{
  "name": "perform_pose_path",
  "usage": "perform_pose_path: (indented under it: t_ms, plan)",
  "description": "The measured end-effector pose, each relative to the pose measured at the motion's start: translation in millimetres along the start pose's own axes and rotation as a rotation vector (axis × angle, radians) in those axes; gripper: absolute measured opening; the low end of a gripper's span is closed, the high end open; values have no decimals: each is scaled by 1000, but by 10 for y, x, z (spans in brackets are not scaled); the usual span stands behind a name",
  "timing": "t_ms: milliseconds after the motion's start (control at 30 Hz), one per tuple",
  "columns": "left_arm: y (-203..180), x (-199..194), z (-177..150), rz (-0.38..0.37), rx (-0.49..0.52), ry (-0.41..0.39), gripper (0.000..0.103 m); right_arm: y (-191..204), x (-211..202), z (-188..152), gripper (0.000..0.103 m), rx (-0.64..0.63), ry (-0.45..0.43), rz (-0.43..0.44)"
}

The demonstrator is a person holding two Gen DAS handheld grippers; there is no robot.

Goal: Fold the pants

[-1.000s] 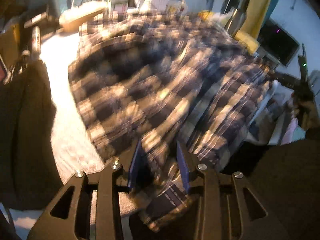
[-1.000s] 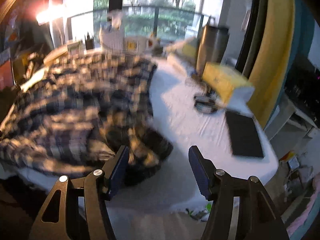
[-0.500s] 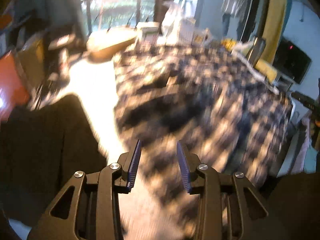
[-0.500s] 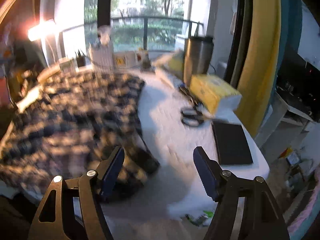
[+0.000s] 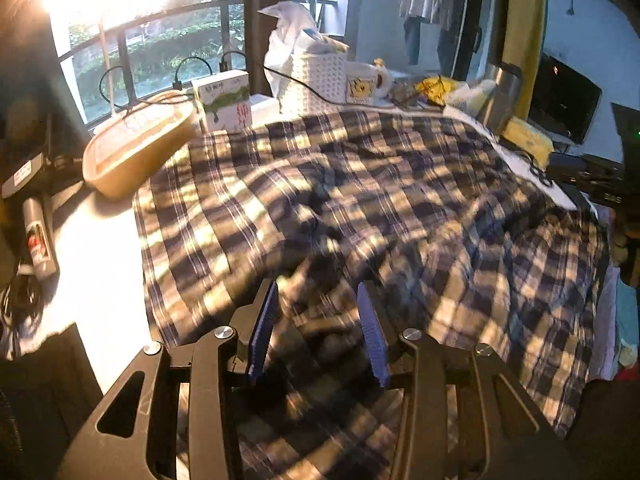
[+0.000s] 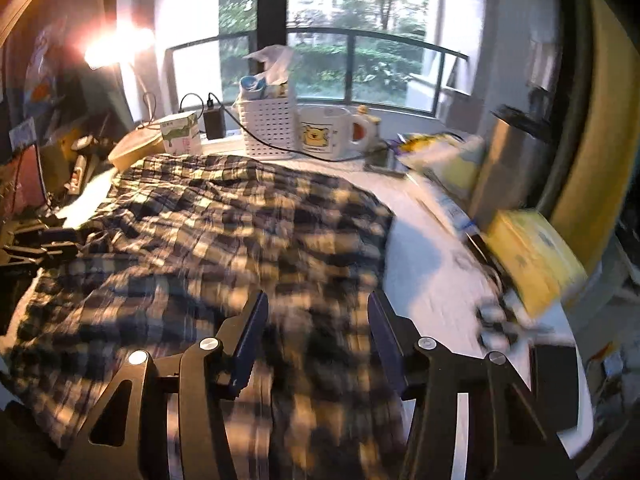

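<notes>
Navy-and-cream plaid cotton pants point(image 5: 360, 208) lay spread and rumpled over the white table point(image 5: 100, 256), near edge blurred. Left gripper point(image 5: 318, 320) and right gripper point(image 6: 316, 328) each hovered with jaws apart above the near fabric, gripping nothing.

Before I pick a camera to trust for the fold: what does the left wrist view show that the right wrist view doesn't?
Only the left wrist view shows clothes hanging by the window and a dark screen at right. Only the right wrist view shows the black charger and a lamp glare. Both show the plaid pants spread on the table, the white basket, the cartoon mug, and open jaws over the fabric.
</notes>
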State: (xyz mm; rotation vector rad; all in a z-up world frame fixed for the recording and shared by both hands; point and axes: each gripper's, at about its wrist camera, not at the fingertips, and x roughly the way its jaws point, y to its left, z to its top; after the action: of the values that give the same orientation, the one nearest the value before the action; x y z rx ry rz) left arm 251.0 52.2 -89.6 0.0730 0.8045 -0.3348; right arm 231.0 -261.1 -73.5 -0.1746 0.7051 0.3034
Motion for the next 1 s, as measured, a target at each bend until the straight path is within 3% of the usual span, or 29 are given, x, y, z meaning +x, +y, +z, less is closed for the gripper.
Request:
perform_pose_path:
  t_ms: [67, 233, 300, 500, 667, 733, 800, 867, 933, 967, 1000]
  plan:
    - [107, 84, 45, 14, -24, 21, 41, -19, 163, 214, 54, -29, 7, -6]
    - [447, 420, -75, 43, -130, 160, 41, -252, 617, 651, 54, -74, 53, -47]
    - [492, 352, -150, 18, -139, 139, 41, -386, 842, 779, 54, -73, 88, -42]
    - [640, 161, -197, 46, -154, 141, 41, -690, 1327, 846, 55, -42, 162, -45]
    - [921, 165, -9, 91, -243, 84, 42, -874, 1718, 802, 55, 81, 222, 101]
    - [992, 229, 56, 90, -275, 69, 51, -798, 1812, 780, 54, 77, 227, 152]
    - [1089, 352, 53, 105, -311, 90, 52, -702, 1824, 782, 35, 18, 212, 136]
    - [1104, 452, 10, 134, -306, 108, 49, -635, 1832, 811, 28, -22, 211, 128]
    - [998, 458, -3, 197, -224, 120, 11, -603, 1820, 855, 27, -63, 195, 87]
    - [953, 456, -13, 204, -191, 137, 2, -603, 1810, 895, 27, -77, 180, 57]
    - [937, 442, -26, 198, -191, 142, 2, -620, 1804, 928, 27, -79, 168, 42]
